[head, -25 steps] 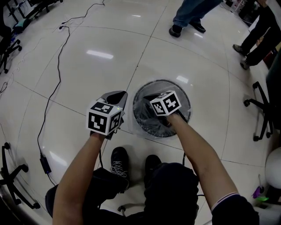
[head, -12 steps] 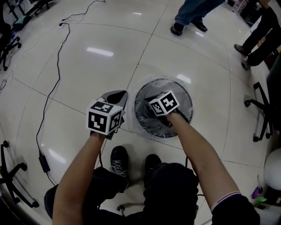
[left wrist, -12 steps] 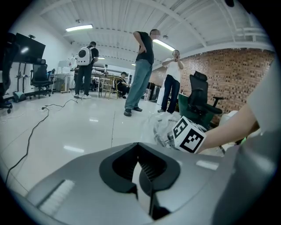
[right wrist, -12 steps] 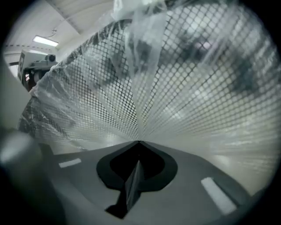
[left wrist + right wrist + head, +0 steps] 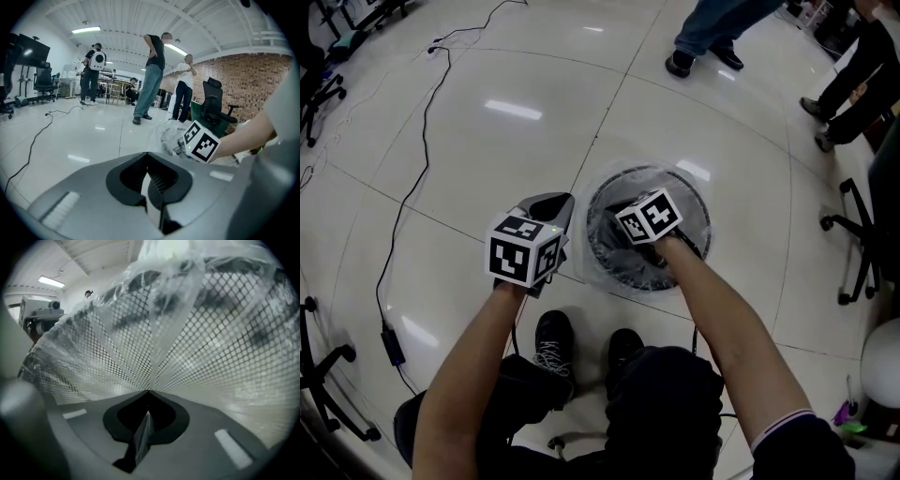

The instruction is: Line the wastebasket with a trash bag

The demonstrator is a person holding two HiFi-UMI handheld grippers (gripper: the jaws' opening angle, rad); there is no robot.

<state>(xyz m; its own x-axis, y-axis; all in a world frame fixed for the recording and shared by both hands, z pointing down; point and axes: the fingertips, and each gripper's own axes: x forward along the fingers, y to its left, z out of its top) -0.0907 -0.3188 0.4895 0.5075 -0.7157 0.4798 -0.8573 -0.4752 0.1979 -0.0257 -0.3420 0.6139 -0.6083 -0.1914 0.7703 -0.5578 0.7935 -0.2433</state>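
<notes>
Wastebasket point(image 5: 701, 214) of black mesh stands on the floor point(image 5: 487, 169), with a clear trash bag point(image 5: 614, 261) draped inside. The right gripper point(image 5: 148, 394) reaches in, clenched, near the wall. The left gripper point(image 5: 549, 204), clenched and empty, hovers just beside it. A cable point(image 5: 417, 187), an office chair point(image 5: 858, 239) and bystanders point(image 5: 703, 37) are well apart.

Glossy white tiled floor point(image 5: 506, 169) with mesh wastebasket point(image 5: 609, 255), black cable point(image 5: 391, 345), office chair point(image 5: 861, 246).

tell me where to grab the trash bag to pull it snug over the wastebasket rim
Probably the loose clear skirt of the trash bag that spills outside the wastebasket rim at its near-left. Come from outside, on the left gripper side: there the film seems to stand off the mesh, so a pinch takes plastic alone.
</notes>
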